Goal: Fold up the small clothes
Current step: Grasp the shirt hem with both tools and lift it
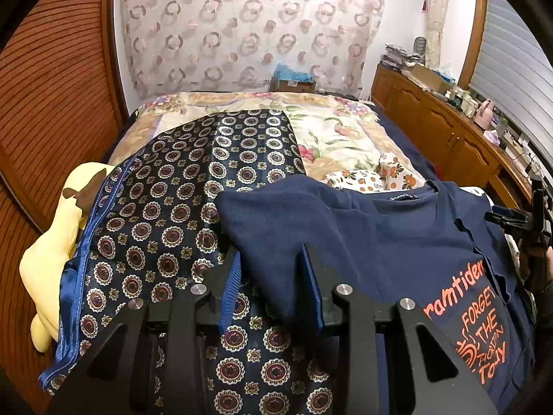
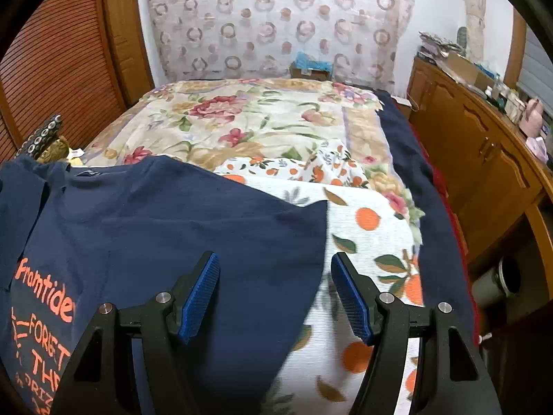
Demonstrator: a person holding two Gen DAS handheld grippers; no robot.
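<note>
— Nearest the lens, what has the left hand-held gripper (image 1: 273, 287) got?
— Navy T-shirt (image 1: 363, 235) cloth runs between its blue pads, jaws narrowed; whether they pinch it I cannot tell.
— And the right hand-held gripper (image 2: 274, 292)?
— Jaws well apart, holding nothing, poised over the shirt's sleeve edge where it meets the orange-print cloth (image 2: 373, 228).
— Where does the shirt lie?
— Spread across the bed's (image 2: 366, 128) near end, orange lettering toward the near edge, partly over a dark medallion-patterned fabric (image 1: 193, 186).
</note>
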